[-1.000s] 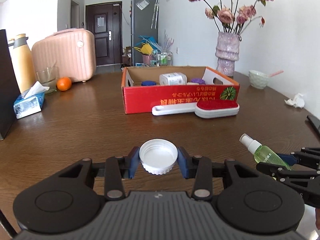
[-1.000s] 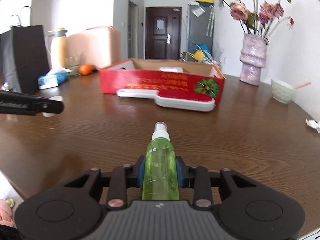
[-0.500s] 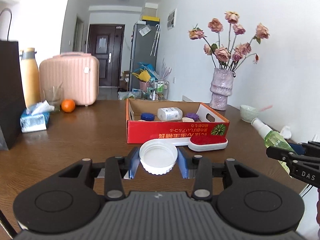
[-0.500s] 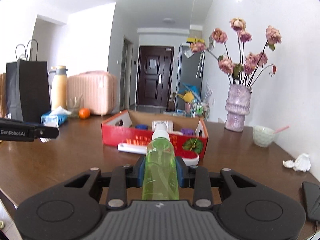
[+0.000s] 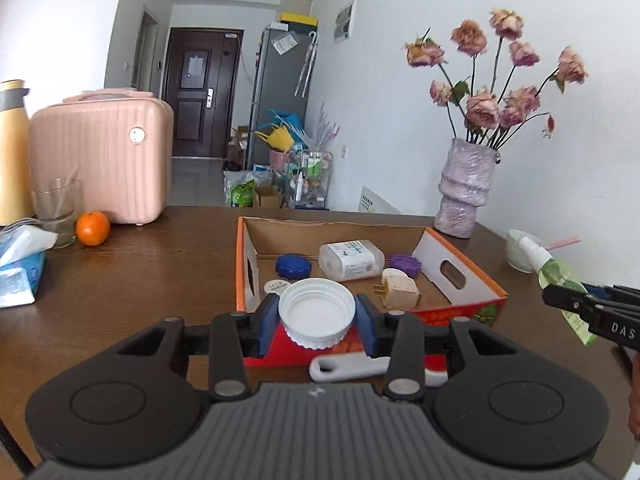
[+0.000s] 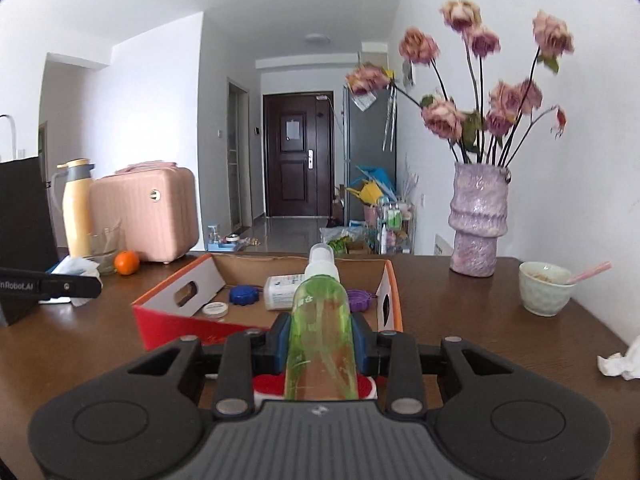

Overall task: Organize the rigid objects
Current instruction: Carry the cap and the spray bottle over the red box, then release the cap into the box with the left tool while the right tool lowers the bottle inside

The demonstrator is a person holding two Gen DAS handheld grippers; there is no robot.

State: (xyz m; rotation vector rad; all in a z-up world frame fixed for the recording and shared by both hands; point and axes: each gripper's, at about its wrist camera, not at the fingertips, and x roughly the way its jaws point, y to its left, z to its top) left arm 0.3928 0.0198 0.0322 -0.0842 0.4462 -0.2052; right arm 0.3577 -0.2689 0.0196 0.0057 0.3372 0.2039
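Desk: dark brown wood (image 5: 160, 272), carrying a red cardboard box (image 5: 460, 276) with its top open.
Left jaws (image 5: 317, 318): mine, clenched on a white lid (image 5: 317, 312), held above the box's near wall.
Right jaws (image 6: 320, 340): mine, clenched on a green spray bottle (image 6: 320, 332), nozzle pointing over the box.
Box contents: blue cap (image 5: 293, 266), white container (image 5: 352, 260), plug (image 5: 400, 290).
Below: lint brush (image 5: 348, 368) lies against the box front.

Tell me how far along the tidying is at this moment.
Done: the cardboard box already holds a blue lid, a clear case, a purple lid and a plug. In hand: the left gripper grips a white lid, the right gripper a green spray bottle. Left: dropping both in, plus the brush lying before the box.
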